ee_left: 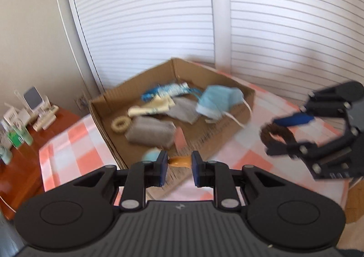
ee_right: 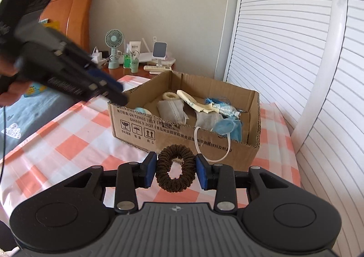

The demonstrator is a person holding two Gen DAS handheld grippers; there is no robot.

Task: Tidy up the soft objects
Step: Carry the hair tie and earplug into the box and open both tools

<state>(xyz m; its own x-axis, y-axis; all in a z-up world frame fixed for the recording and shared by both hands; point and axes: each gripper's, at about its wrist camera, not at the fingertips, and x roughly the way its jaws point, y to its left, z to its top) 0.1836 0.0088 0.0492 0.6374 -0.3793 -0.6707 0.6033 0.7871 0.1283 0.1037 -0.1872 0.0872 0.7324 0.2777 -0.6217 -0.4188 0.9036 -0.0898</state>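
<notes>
A cardboard box point(ee_right: 182, 129) stands on the checked table and holds soft things: grey masks point(ee_left: 150, 133), a blue mask point(ee_left: 216, 100), a cream ring point(ee_left: 119, 124) and blue-white fabric. My right gripper point(ee_right: 176, 171) is shut on a brown scrunchie point(ee_right: 176, 171) and holds it above the cloth in front of the box; it also shows in the left wrist view point(ee_left: 276, 135). My left gripper point(ee_left: 179, 167) hovers over the box's near wall, jaws a little apart, with an orange object point(ee_left: 180, 161) between the fingertips; whether it is gripped is unclear. The left wrist view is blurred.
The pink-and-white checked cloth point(ee_right: 68, 143) covers the table. White louvred doors point(ee_right: 284, 52) stand behind and to the right. A wooden nightstand point(ee_left: 22, 154) with a fan point(ee_right: 113, 50), bottles and a remote is at the left. A bed lies beyond.
</notes>
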